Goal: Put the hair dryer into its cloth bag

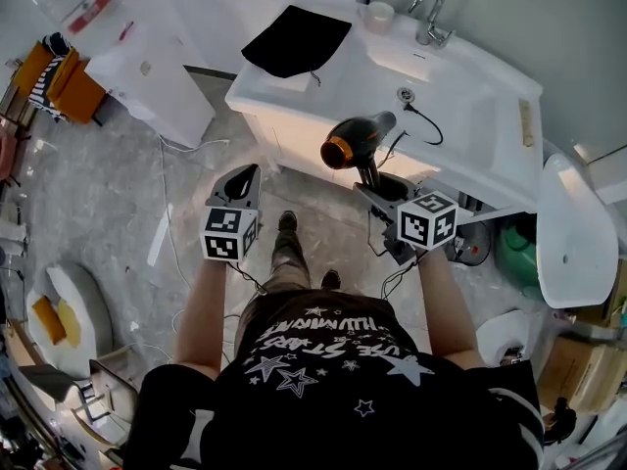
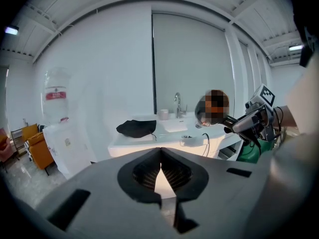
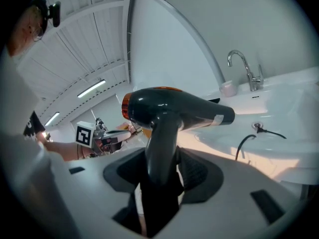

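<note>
My right gripper [image 1: 379, 190] is shut on the handle of the black hair dryer [image 1: 358, 137], which has an orange rear end. It holds the dryer upright in front of the white vanity counter [image 1: 490, 145]. In the right gripper view the handle [image 3: 162, 148] stands between the jaws, and the black cord [image 3: 255, 135] trails over the basin. The black cloth bag [image 1: 297, 39] lies flat on the counter's far left end, also seen in the left gripper view [image 2: 136, 128]. My left gripper [image 1: 243, 177] is shut and empty, to the left of the dryer and short of the counter.
A faucet [image 1: 428, 18] and a white cup [image 1: 378, 13] stand at the back of the counter. A white cabinet [image 1: 157, 67] and orange chairs [image 1: 59, 71] are at the left. A white basin [image 1: 573, 233] and a green bucket [image 1: 517, 248] sit at the right. Cables lie on the floor.
</note>
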